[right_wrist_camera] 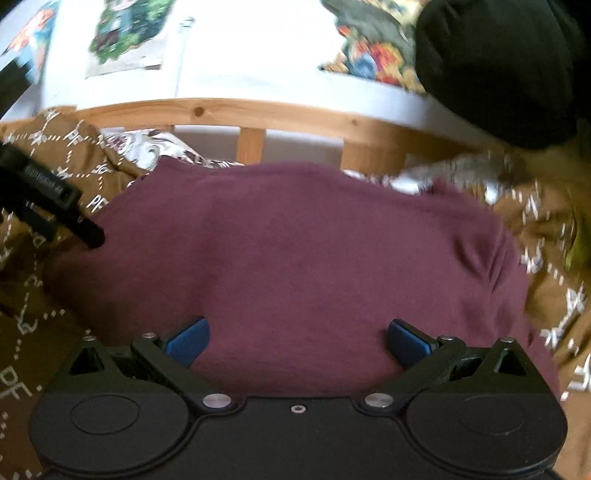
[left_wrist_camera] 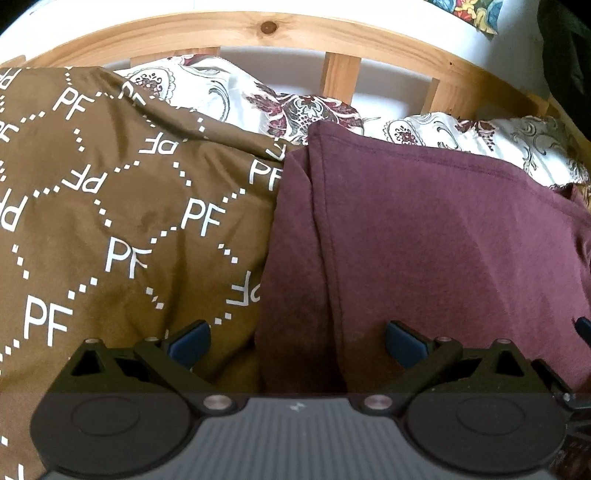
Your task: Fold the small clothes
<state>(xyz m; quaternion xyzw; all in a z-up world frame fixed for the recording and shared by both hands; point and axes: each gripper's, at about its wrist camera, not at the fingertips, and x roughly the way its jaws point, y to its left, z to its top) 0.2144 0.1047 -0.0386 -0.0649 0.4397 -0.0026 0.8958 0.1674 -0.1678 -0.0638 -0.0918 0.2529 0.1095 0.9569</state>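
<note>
A maroon garment (left_wrist_camera: 424,229) lies folded on a brown bedspread (left_wrist_camera: 122,206) printed with white "PF" letters. In the left wrist view my left gripper (left_wrist_camera: 297,343) is open over the garment's left edge, one blue pad above the bedspread and the other above the maroon cloth. In the right wrist view the maroon garment (right_wrist_camera: 295,251) fills the middle, and my right gripper (right_wrist_camera: 297,341) hangs open above its near part with nothing between the blue pads. The left gripper (right_wrist_camera: 55,199) shows there as a black shape at the garment's left side.
A wooden slatted headboard (left_wrist_camera: 266,33) runs along the back, with a white floral pillow (left_wrist_camera: 258,99) below it. A black cloth (right_wrist_camera: 498,66) hangs at the upper right. Colourful pictures (right_wrist_camera: 125,33) are on the white wall behind.
</note>
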